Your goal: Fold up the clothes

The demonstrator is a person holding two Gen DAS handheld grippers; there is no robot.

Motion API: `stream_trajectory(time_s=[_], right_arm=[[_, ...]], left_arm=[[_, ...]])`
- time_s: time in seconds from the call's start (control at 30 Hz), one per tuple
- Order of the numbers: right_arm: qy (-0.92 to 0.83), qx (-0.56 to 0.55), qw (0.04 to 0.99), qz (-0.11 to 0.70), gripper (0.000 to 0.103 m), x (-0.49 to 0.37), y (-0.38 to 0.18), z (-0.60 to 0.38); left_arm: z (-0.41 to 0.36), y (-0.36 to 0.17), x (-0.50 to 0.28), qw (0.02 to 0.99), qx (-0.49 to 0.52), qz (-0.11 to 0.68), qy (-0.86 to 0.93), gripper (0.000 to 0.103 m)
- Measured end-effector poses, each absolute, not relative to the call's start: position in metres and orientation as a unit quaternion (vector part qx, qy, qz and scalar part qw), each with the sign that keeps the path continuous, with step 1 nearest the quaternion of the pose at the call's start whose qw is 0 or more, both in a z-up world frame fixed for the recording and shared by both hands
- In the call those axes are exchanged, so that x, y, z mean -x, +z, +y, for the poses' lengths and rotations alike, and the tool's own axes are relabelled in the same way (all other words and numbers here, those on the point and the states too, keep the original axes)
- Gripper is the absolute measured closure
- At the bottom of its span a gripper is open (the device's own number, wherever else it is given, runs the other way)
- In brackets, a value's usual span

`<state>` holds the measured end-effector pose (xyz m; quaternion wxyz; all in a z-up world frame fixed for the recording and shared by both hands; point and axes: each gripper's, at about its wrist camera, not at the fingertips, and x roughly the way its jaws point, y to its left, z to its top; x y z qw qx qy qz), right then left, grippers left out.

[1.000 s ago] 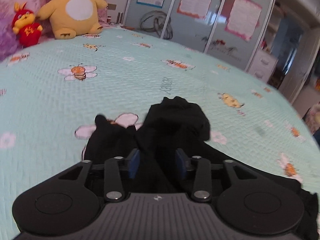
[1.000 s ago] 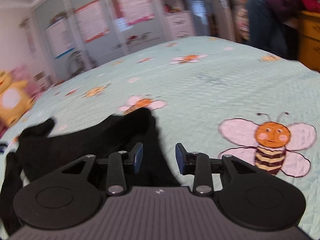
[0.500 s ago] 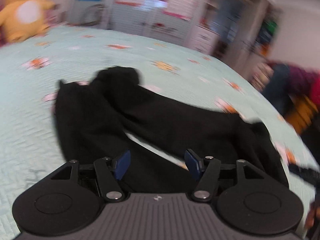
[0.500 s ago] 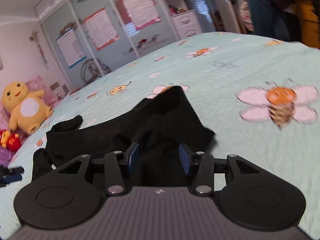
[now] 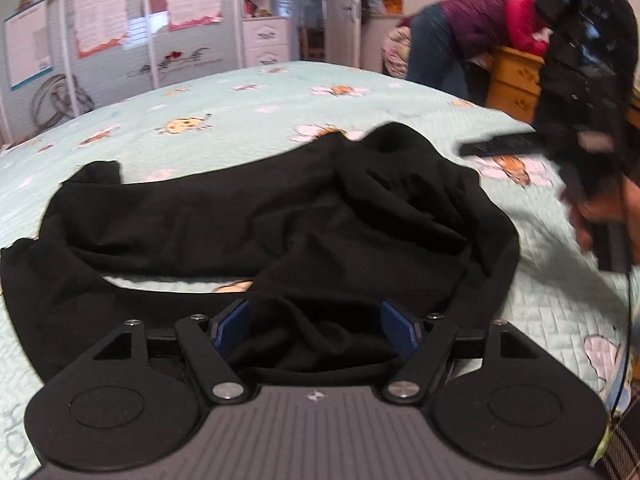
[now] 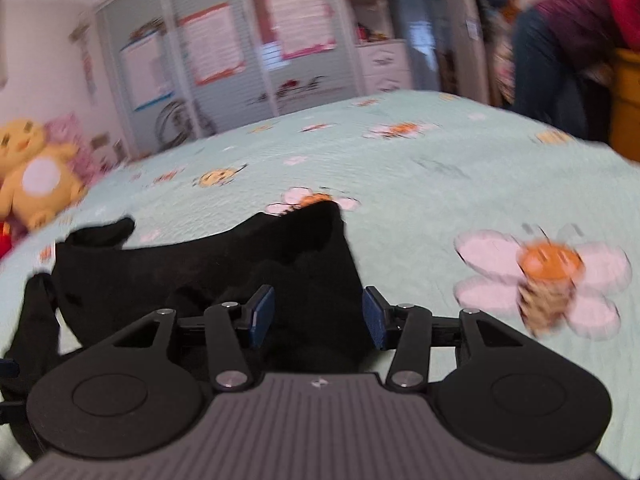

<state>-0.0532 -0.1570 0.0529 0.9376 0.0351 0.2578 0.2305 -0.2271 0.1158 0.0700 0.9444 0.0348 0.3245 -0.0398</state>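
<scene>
A black garment (image 5: pixel 260 220) lies crumpled and stretched sideways across the mint-green bee bedspread (image 5: pixel 280 92). My left gripper (image 5: pixel 315 327) sits low at its near edge. Its jaws are opening wide, and a loose fold of black cloth lies between the blue pads (image 5: pixel 230 326) without being pinched. My right gripper (image 6: pixel 318 317) hovers over the other end of the garment (image 6: pixel 200 264). Its jaws stand partly apart, with black cloth under and between them and no clear pinch. In the left wrist view, a blurred hand (image 5: pixel 596 212) holds that right gripper at the right edge.
A yellow plush toy (image 6: pixel 36 176) sits at the far left of the bed. Wardrobe doors with posters (image 5: pixel 100 20) stand behind the bed. A person (image 5: pixel 460 36) bends over a wooden dresser (image 5: pixel 512 80) past the bed's right side.
The left gripper has swung to the right and rolled, and its jaws have spread wider; the garment now stretches across its view. The right gripper's jaws have widened slightly over the cloth.
</scene>
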Motion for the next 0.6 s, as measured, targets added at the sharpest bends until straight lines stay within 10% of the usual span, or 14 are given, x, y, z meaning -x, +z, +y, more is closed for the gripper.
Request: stream_trajectory(time_s=[0.37,0.6], right_arm=[[0.365,-0.015,0.858,0.361,0.054,-0.017,0.042,-0.133],[0.398,-0.02,0.846,0.354,0.101,0.027,0.049,-0.161]], left_arm=[[0.096,0.051,0.221,0.929,-0.083,0.358,-0.042,0.027],[0.097,0.055,0.234,0.931,-0.076,0.356,-0.028,0.027]])
